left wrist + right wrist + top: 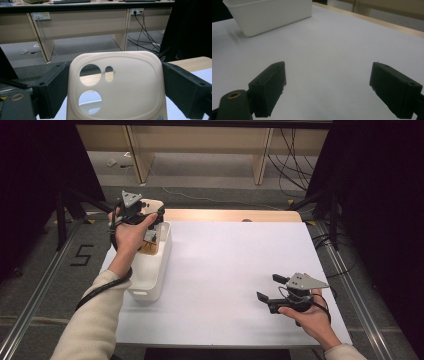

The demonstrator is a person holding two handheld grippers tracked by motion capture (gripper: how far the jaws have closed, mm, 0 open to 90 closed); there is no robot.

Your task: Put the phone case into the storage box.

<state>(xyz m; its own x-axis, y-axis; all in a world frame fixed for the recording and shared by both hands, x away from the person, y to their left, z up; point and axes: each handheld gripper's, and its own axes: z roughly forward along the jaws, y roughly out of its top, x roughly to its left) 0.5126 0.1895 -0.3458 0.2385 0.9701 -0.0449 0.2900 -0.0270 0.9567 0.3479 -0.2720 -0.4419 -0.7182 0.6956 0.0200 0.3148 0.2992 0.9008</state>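
White table top (pixel 225 270) spans the scene, wooden edge along its far side. White bin (pixel 152 270) stands at the table's left edge, long side running near to far. Cream phone case (pixel 115 85), camera cut-outs toward its top, held upright above the far end of the bin. Left gripper (pixel 145 217) clamped on the case, one black jaw pressed against each side edge. Right gripper (pixel 272 287) low over the near right of the table, jaws spread wide with bare white surface between them, well apart from the bin.
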